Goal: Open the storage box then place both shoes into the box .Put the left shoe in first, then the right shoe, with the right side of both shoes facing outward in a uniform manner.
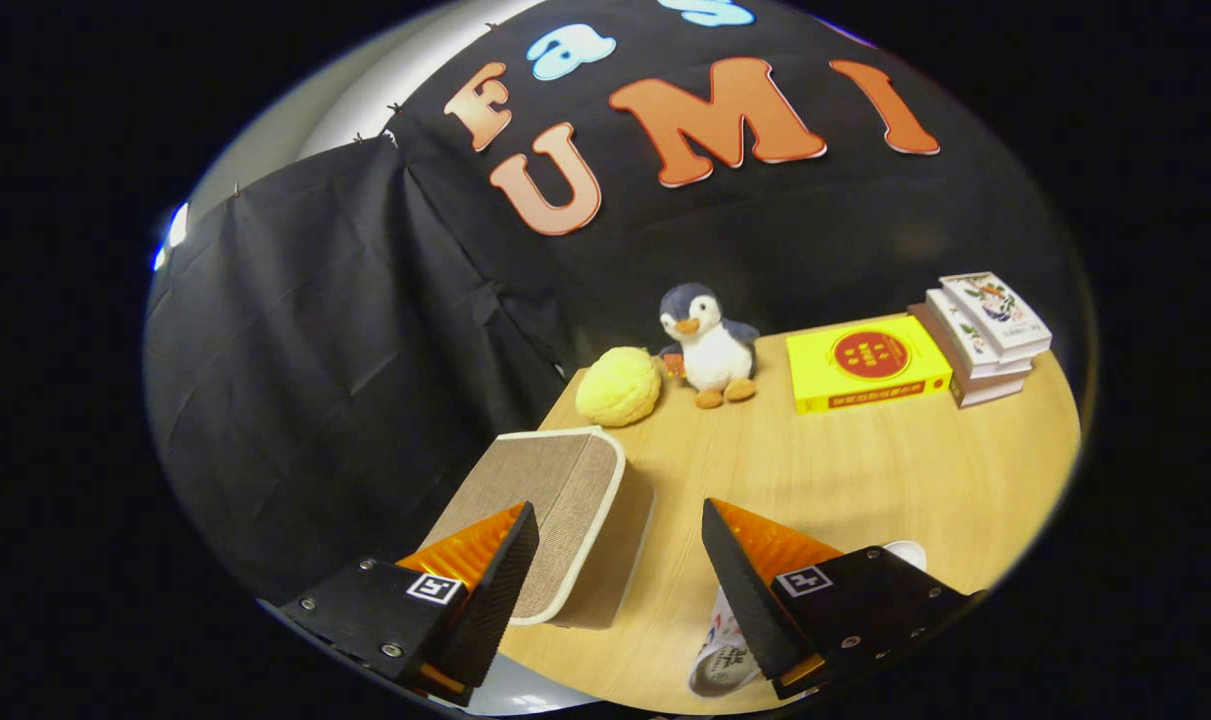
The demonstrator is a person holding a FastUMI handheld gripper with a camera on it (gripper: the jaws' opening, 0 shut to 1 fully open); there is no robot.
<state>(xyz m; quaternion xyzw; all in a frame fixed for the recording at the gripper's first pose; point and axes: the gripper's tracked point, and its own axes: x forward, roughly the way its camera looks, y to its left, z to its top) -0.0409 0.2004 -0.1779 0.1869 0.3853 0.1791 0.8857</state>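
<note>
The jaws (620, 560) are hanging wide open, gripping nothing; the closed storage box (555, 510) is lying by the left finger, a shoe (722, 650) under the right.

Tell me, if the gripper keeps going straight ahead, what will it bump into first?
Probably nothing soon. The open gripper points over bare table; the storage box sits beside its left finger. Far ahead stands the plush penguin, though depth is unclear.

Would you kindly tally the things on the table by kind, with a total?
Storage box: 1
Shoe, behind the open gripper: 1
Plush penguin: 1
Yellow plush ball: 1
Yellow box: 1
Stacked books: 3
Total: 8
</note>
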